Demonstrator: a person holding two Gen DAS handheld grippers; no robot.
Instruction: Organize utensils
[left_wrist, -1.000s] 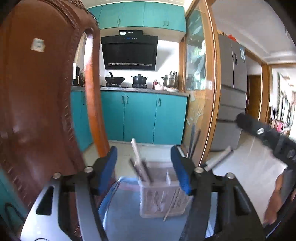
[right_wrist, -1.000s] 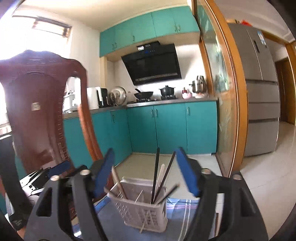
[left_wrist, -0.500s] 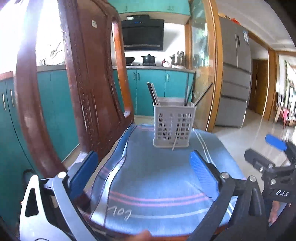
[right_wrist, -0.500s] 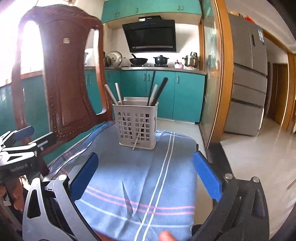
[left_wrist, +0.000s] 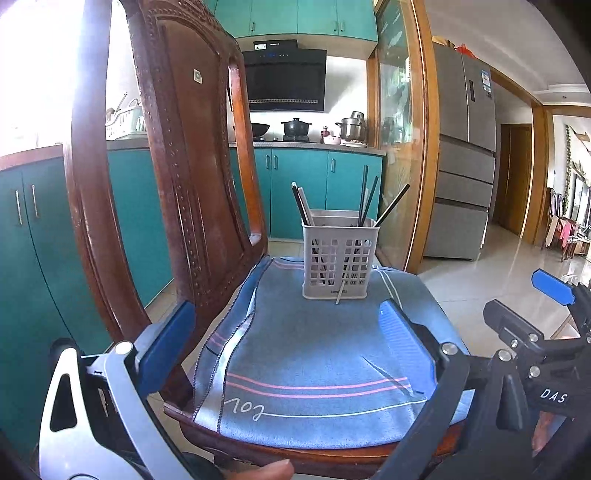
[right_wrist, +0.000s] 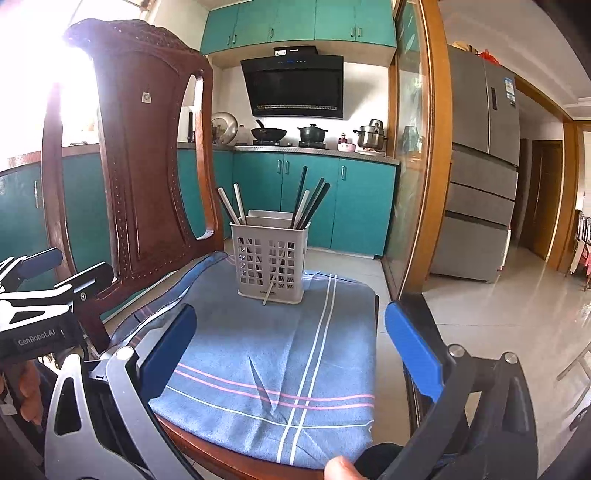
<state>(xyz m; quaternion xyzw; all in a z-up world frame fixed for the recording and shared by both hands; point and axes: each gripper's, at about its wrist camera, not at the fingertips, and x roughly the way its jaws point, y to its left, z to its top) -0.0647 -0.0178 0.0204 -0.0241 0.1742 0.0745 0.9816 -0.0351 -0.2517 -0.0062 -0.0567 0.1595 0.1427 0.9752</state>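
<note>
**Basket filled, both tools held back and empty**

Teal kitchen cabinets (right_wrist: 314, 203), a black range hood (right_wrist: 295, 86) and a steel refrigerator (right_wrist: 480, 166) are seen behind the work area. Nearer the cameras, a dark carved wooden chair (right_wrist: 144, 147) serves as the work surface, and its seat is covered by a blue striped cloth (right_wrist: 280, 354). Toward the far edge of that cloth a pale grey perforated plastic utensil basket (right_wrist: 271, 258) is set upright. Several black and white chopsticks (right_wrist: 310, 203) are stood in it, leaning outward above the rim, and one thin pale stick (right_wrist: 268, 290) is seen poking out through the lower grid onto the cloth.

The left gripper (left_wrist: 288, 343) and the right gripper (right_wrist: 291, 347) are both held well short of the basket, over the near part of the seat. Each pair of blue-padded jaws is spread wide and nothing is carried between them.

No loose utensil is visible on the cloth, so the sorting is judged to be at or near its end, with the tools drawn clear of the basket. If any step is left, it is judged to be the protruding stick: a narrowed jaw opening and a careful approach low at the basket front would be called for, so that the light basket is not pushed or tipped while the stick is lifted and reseated.
</note>
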